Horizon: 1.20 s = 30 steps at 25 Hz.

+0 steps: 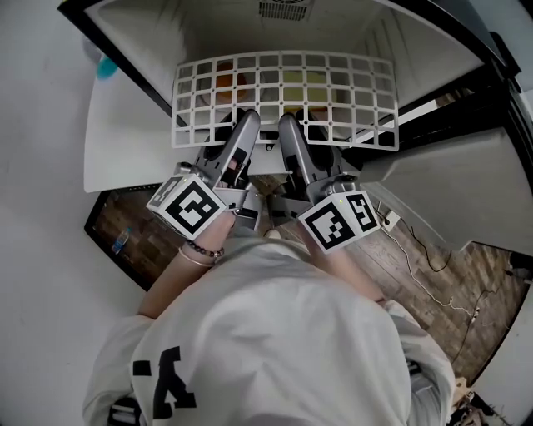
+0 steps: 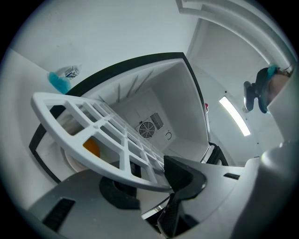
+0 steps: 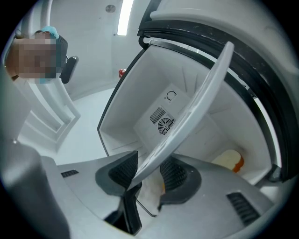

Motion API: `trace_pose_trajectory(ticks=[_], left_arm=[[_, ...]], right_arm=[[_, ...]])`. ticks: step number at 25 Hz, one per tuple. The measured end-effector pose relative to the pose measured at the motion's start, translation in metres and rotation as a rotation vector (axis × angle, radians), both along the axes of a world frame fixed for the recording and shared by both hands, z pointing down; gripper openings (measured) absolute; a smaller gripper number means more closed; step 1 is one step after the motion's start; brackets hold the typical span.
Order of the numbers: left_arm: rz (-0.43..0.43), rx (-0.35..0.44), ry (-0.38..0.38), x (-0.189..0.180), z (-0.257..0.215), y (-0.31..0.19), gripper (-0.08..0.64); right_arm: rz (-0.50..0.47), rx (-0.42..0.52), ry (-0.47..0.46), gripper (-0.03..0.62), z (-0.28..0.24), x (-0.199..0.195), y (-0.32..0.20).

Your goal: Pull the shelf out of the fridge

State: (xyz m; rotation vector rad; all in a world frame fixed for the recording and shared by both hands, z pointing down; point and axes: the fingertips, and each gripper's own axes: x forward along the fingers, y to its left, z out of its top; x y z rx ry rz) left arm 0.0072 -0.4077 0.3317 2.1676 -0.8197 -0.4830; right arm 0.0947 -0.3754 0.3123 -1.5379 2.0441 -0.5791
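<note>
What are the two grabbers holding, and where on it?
The white grid shelf, by its front rim. The left gripper and the right gripper are each clamped on that rim, side by side near its middle.

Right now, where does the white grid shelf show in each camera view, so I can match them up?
Head view: the shelf spans the upper centre, seen from above.
Left gripper view: the shelf sweeps from the left edge down to the bottom centre.
Right gripper view: the shelf is edge-on, a diagonal bar from upper right to bottom centre.
Shared landmark: the fan vent behind the shelf.
</note>
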Motion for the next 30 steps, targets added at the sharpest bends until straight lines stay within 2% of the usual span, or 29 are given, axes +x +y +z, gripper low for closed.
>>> trace_pose_trajectory(ticks=[30], left_arm=[[-0.035,-0.013,-0.035,-0.007,0.010,0.052,0.146]], right_arm=[[-0.044,-0.047,-0.051,0.158,0.017,-0.005,0.048]])
